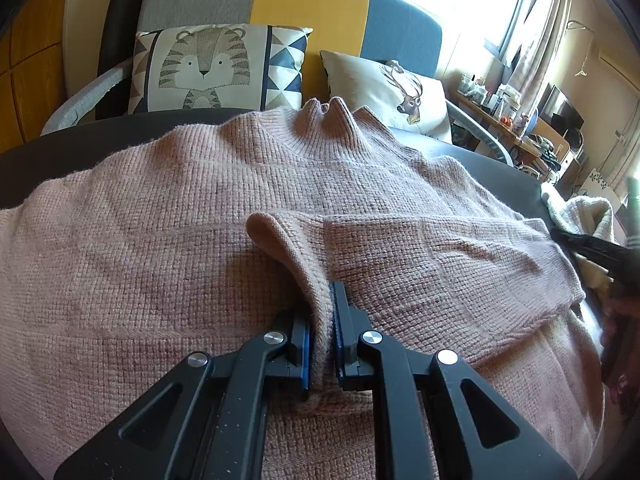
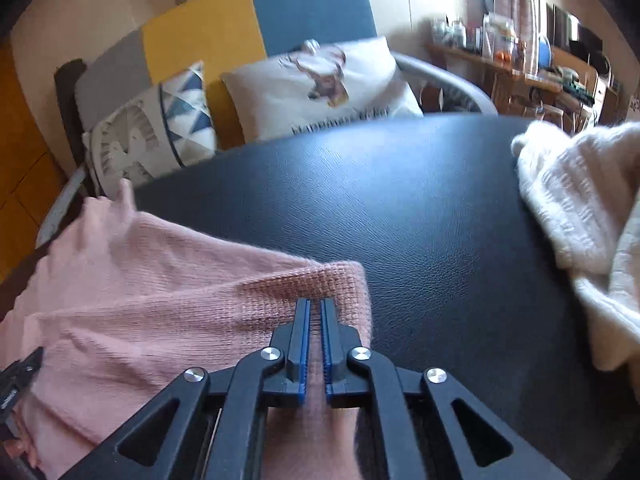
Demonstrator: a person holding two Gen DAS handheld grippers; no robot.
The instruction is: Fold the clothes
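A pink knit sweater lies spread over the black table, collar at the far side. One sleeve is folded across its body. My left gripper is shut on a raised fold of this knit near the sleeve's cuff, and the fabric stands up between the pads. In the right wrist view the sweater fills the lower left, and its right edge ends on the bare table. My right gripper is shut on that edge, with pink knit pinched between the blue pads.
A white knit garment is heaped at the table's right side, also seen as a pale pile. Behind the table stands a sofa with a tiger cushion and a deer cushion. A cluttered shelf runs along the right wall.
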